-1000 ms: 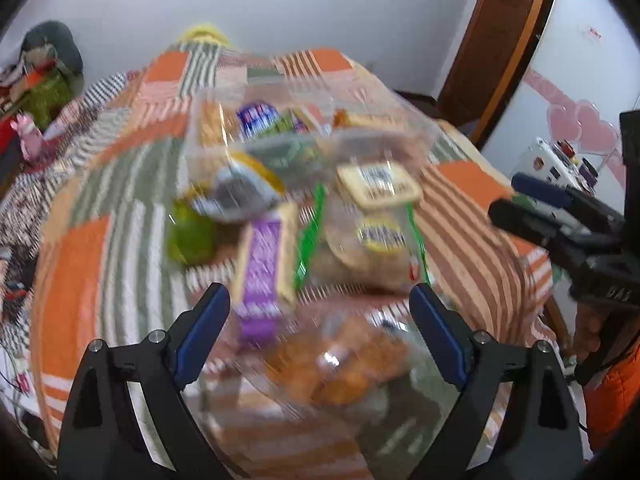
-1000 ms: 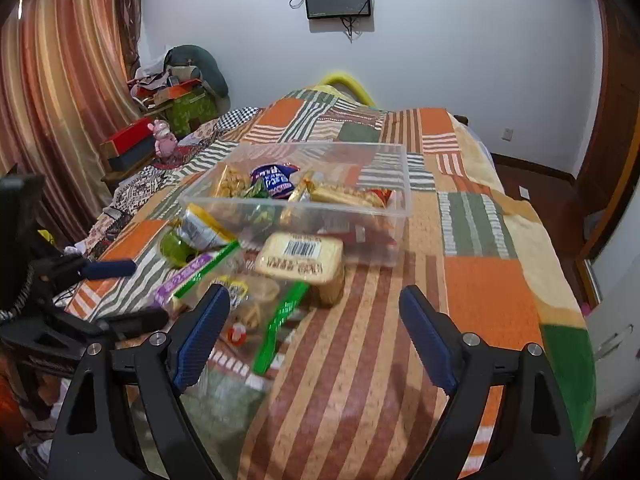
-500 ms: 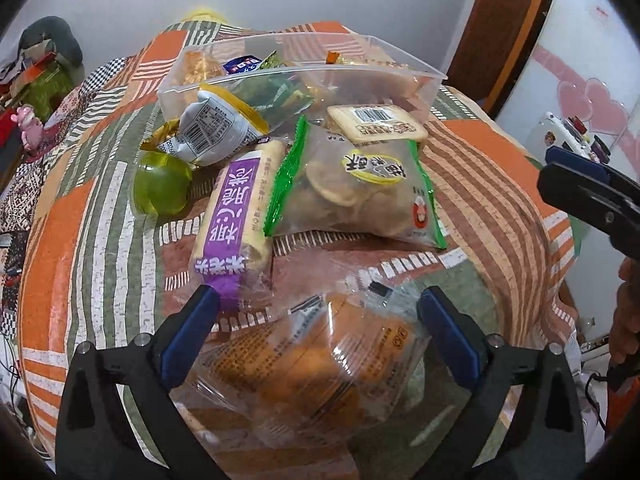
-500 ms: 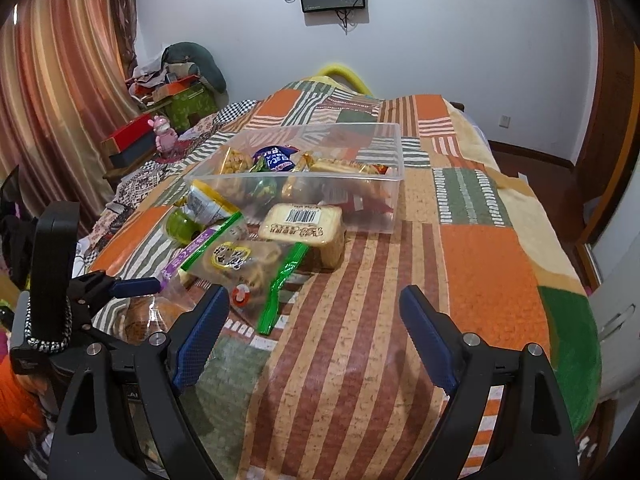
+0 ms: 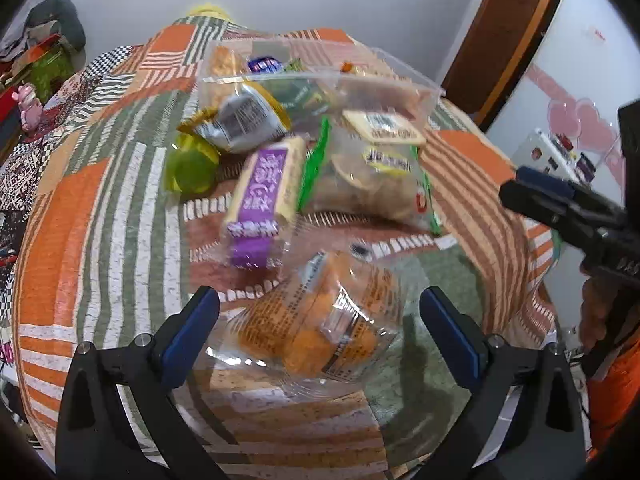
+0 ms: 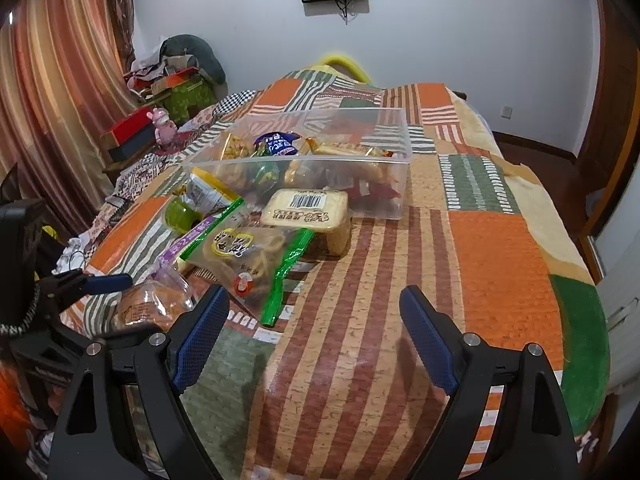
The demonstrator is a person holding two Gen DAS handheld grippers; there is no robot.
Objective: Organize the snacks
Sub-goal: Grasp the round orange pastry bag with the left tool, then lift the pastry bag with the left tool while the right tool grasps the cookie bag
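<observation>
A clear plastic bin with several snacks in it stands on the patchwork-covered table. In front of it lie loose snacks: a clear bag of orange pastries, a purple-labelled bar, a green-edged bag of crackers, a beige pack with a barcode, a silver-yellow pouch and a green jelly cup. My left gripper is open, its fingers on either side of the pastry bag. My right gripper is open and empty over bare cloth.
The table's rounded edge runs close below both grippers. A dark wooden door and a white cabinet with heart stickers are on the right. Curtains, boxes and a pink toy are on the left.
My left gripper has stayed around the pastry bag, which has shifted and tilted between the fingers. My right gripper has drawn back a little and stays open.
</observation>
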